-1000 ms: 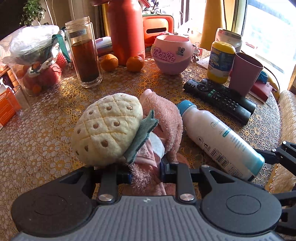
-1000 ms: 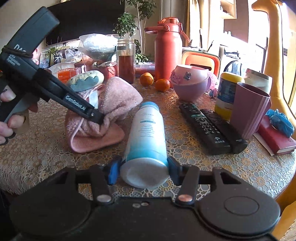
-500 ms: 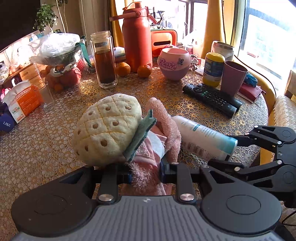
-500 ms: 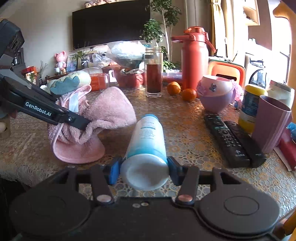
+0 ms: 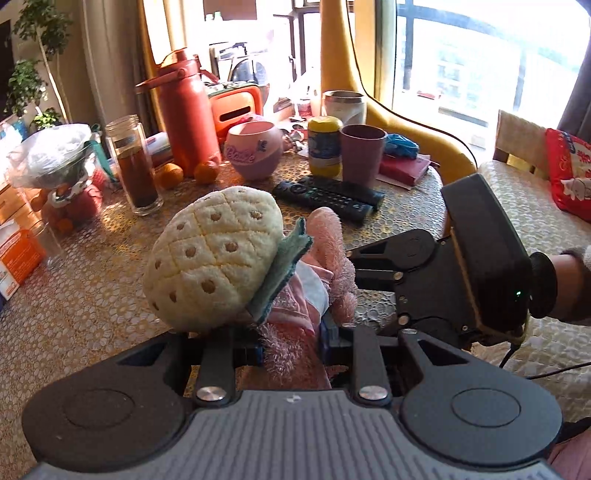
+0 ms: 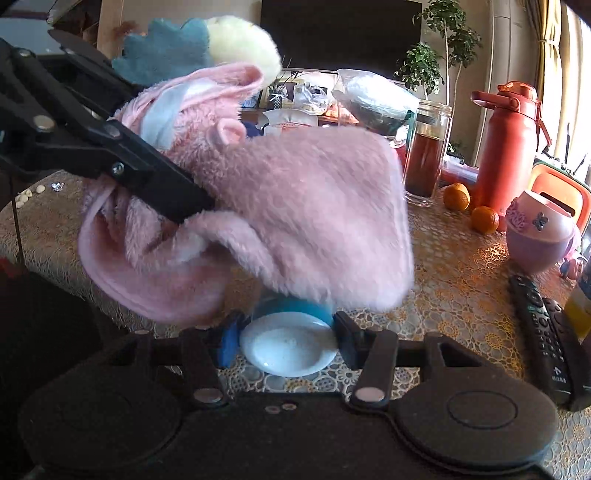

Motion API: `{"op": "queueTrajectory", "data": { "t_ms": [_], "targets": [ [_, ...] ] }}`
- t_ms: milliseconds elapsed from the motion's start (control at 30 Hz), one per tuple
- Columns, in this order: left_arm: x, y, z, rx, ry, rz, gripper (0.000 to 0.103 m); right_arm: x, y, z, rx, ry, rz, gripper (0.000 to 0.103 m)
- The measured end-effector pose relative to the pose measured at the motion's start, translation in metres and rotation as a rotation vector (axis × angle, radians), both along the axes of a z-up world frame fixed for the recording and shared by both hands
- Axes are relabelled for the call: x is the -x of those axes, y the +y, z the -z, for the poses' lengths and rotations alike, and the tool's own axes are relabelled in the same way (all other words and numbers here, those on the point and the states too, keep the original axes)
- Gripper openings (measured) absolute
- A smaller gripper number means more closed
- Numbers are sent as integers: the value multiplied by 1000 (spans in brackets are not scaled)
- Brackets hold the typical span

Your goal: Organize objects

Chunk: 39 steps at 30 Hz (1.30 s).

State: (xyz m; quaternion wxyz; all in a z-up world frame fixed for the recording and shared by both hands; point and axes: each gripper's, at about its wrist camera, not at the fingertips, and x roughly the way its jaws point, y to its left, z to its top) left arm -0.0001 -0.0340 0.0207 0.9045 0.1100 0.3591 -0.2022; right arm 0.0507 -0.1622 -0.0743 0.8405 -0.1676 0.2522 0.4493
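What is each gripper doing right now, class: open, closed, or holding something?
Left gripper: closed on the pink plush toy, lifted off the table.
Right gripper: closed on the base of the white-and-blue bottle.

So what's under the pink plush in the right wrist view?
Directly below the pink plush, the white bottle shows only its base and a blue band, clamped in the right gripper. The rest of the bottle is covered by the plush, which the left gripper holds.

Home living room: TV [image 6: 340, 33], potted plants [image 6: 436, 55], cluttered lace-covered table [image 5: 92, 295], remotes [image 5: 325, 192], oranges [image 5: 170, 175].
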Motion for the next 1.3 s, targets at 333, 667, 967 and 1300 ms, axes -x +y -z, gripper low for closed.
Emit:
{"op": "queueTrajectory", "data": {
  "t_ms": [333, 667, 967, 1300],
  "targets": [
    [-48, -4, 32, 13, 69, -35, 25, -6, -6, 3, 2, 32, -25, 52],
    [-78, 24, 34, 8, 60, -104, 25, -7, -8, 3, -7, 39, -30, 52],
    [-95, 39, 35, -7, 41, -153, 25, -9, -13, 3, -28, 52, 13, 52],
    [-98, 67, 33, -21, 20, -261, 25, -10, -19, 5, -79, 73, 89, 53]
  ]
}}
